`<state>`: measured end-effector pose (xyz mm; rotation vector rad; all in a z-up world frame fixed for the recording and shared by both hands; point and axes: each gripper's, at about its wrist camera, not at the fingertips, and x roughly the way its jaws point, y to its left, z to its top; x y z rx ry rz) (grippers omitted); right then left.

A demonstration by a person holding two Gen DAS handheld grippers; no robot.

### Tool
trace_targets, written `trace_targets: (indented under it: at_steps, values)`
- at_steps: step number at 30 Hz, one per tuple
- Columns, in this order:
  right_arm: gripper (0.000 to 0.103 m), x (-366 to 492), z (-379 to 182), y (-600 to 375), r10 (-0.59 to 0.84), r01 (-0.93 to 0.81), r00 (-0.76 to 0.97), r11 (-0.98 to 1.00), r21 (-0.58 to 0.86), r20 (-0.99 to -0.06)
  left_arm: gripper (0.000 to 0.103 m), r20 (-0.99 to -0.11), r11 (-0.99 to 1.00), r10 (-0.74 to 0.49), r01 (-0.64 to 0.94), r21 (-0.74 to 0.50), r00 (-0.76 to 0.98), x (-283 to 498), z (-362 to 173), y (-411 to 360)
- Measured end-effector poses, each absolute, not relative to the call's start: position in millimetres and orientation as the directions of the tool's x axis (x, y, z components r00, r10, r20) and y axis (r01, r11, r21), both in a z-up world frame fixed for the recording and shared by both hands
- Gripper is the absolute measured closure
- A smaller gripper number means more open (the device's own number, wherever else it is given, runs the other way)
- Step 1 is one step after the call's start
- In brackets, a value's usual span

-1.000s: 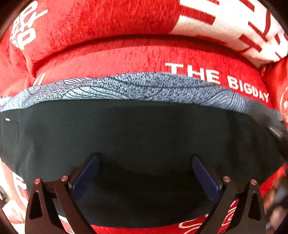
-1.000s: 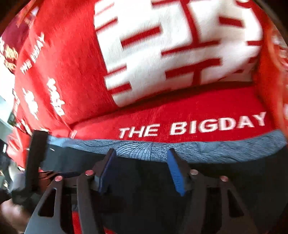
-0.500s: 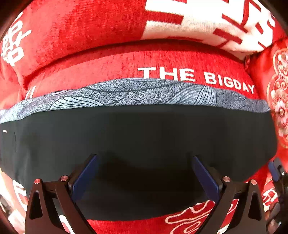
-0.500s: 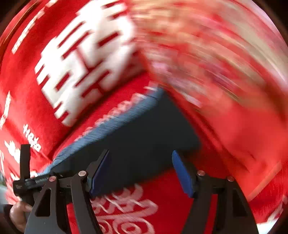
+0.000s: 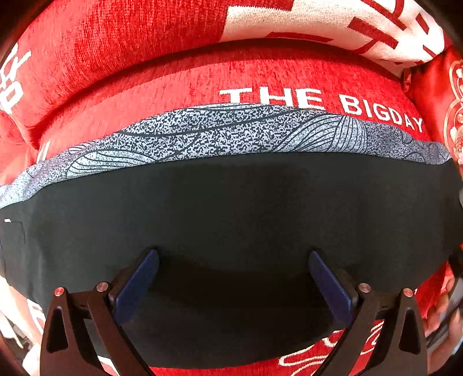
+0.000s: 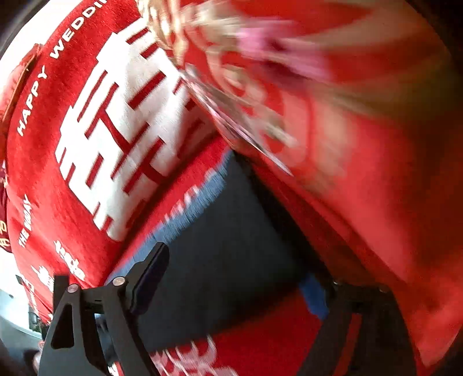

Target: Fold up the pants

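The pants [image 5: 231, 208] lie folded flat on a red bed cover, dark fabric with a grey speckled patterned band [image 5: 220, 133] along the far edge. My left gripper [image 5: 233, 260] is open and empty, hovering over the near middle of the pants. In the blurred right wrist view, the pants [image 6: 225, 245] show their right end. My right gripper [image 6: 231, 280] is open and empty, tilted over that end.
A red cover with white text "THE BIGDAY" [image 5: 347, 104] lies under the pants. A red and white cushion [image 5: 332, 20] stands behind. A red embroidered pillow [image 5: 442, 95] sits at the right, close to the pants' end [image 6: 361, 130].
My right gripper has swung to the right end of the pants and rolled sideways, still moving fast. My left gripper has stayed open over the pants, shifting only slightly.
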<state>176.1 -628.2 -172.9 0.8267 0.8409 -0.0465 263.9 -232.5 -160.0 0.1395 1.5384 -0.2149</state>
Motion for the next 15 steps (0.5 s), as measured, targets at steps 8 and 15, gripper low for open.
trace_targets:
  at_steps: [8, 15]
  values:
    - [0.090, 180, -171, -619, 0.284, 0.341, 0.656, 0.715, 0.610, -0.700, 0.000, -0.998, 0.973, -0.046, 0.226, -0.038, 0.030, 262, -163, -232]
    - [0.090, 179, -98, -589, 0.303, 0.217, 0.674, 0.790, 0.573, -0.673, 0.000, -0.996, 0.977, -0.085, 0.200, -0.079, 0.021, 259, -148, -212]
